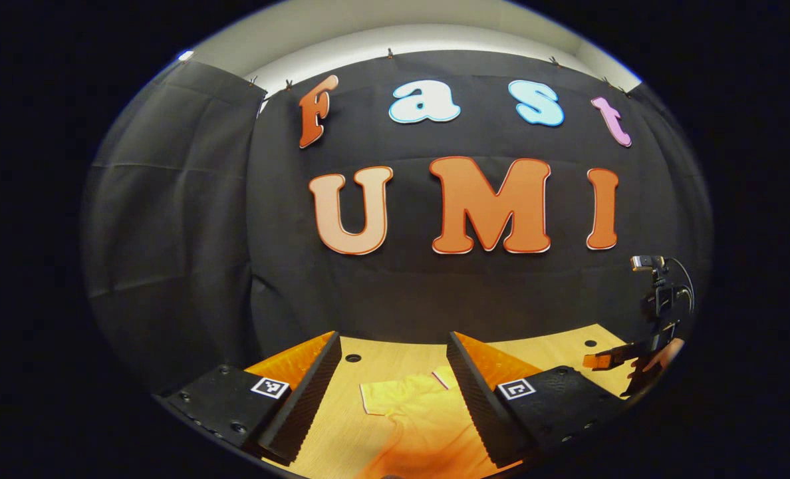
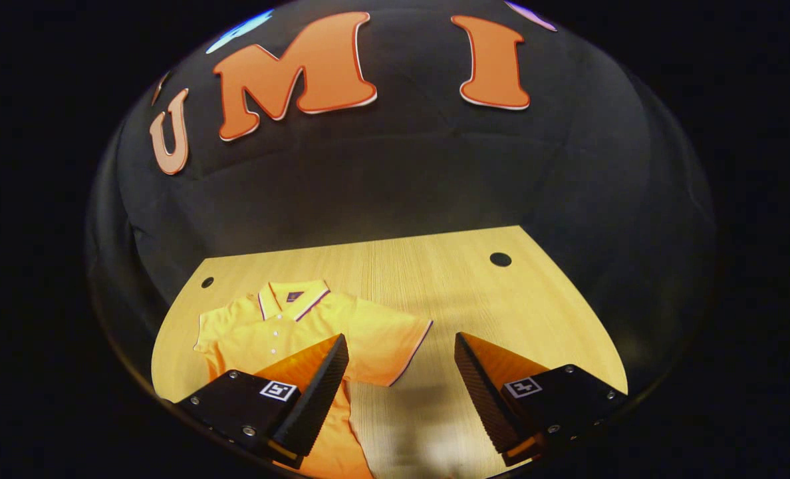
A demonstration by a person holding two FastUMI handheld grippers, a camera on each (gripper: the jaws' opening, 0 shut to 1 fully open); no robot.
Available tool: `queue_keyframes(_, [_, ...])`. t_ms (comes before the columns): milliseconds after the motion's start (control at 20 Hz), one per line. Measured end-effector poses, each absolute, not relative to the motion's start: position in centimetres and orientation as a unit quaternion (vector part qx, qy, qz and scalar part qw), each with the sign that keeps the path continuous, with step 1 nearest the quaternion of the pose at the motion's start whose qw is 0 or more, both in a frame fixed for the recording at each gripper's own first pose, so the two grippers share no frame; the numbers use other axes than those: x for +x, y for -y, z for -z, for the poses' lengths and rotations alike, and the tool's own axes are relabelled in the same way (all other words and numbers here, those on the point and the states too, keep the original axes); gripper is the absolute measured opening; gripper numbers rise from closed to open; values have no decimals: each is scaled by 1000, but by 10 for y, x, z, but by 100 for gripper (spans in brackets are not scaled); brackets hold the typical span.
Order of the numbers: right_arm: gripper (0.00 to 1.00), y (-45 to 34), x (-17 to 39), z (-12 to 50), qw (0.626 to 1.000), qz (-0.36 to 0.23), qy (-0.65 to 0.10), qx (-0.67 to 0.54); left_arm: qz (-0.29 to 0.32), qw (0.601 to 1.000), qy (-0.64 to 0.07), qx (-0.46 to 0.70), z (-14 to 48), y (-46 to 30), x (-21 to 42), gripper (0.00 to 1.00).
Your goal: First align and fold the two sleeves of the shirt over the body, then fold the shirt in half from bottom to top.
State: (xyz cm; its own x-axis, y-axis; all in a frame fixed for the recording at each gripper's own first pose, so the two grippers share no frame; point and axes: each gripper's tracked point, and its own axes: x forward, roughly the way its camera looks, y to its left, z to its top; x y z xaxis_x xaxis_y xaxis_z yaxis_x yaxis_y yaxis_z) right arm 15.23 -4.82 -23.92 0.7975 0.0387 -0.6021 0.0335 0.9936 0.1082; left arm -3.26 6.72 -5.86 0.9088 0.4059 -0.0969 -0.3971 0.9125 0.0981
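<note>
A yellow polo shirt (image 2: 282, 326) lies flat on the wooden table (image 2: 435, 279), collar toward the far wall, both short sleeves spread out. In the right gripper view its right sleeve (image 2: 395, 346) reaches between my open right gripper's (image 2: 401, 386) fingers, which hover above it; the left finger covers part of the body. In the left gripper view my left gripper (image 1: 392, 392) stands open above the shirt's left sleeve (image 1: 401, 399). The other gripper (image 1: 618, 359), held by a hand, shows at the far right of that view.
The table has round cable holes (image 2: 500, 259) near its far corners. Black cloth walls the booth on the far side and left. Bare wood (image 2: 501, 313) lies to the right of the shirt. A small camera on a stand (image 1: 658, 293) stands at the right edge.
</note>
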Motion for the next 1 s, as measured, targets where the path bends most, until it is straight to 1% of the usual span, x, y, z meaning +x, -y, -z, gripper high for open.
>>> queue_keyframes(150, [98, 52, 164, 267, 929, 2, -365, 62, -230, 970, -78, 31, 74, -67, -45, 98])
queue_keyframes(200, [98, 52, 169, 275, 924, 1, -377, 65, -238, 967, -86, 32, 79, -67, -50, 96])
queue_keyframes(250, [98, 53, 175, 282, 920, 2, -386, 66, -245, 964, -94, 33, 85, -68, -54, 98])
queue_keyframes(300, [98, 53, 180, 289, 916, 1, -396, 66, -252, 962, -104, 33, 90, -67, -58, 96])
queue_keyframes(350, [98, 53, 183, 296, 911, 0, -407, 67, -258, 959, -112, 33, 96, -67, -62, 98])
queue_keyframes(500, [97, 52, 196, 317, 894, 1, -443, 63, -275, 952, -132, 39, 106, -67, -72, 98])
queue_keyframes(600, [96, 51, 202, 331, 882, -2, -467, 65, -285, 946, -145, 44, 112, -69, -79, 96])
queue_keyframes(650, [94, 50, 205, 337, 876, -3, -479, 66, -290, 944, -149, 46, 115, -70, -83, 98])
queue_keyframes(750, [90, 49, 211, 355, 864, 0, -501, 56, -299, 940, -157, 47, 117, -72, -88, 98])
queue_keyframes(800, [88, 49, 213, 364, 856, 1, -515, 50, -304, 938, -159, 47, 117, -74, -89, 100])
queue_keyframes(850, [86, 47, 213, 373, 847, 1, -529, 47, -310, 936, -163, 47, 119, -75, -92, 98])
queue_keyframes(950, [80, 46, 217, 386, 832, 2, -553, 47, -320, 932, -166, 47, 122, -76, -95, 100])
queue_keyframes(1000, [78, 46, 219, 391, 825, 3, -563, 49, -324, 930, -168, 45, 123, -77, -95, 98])
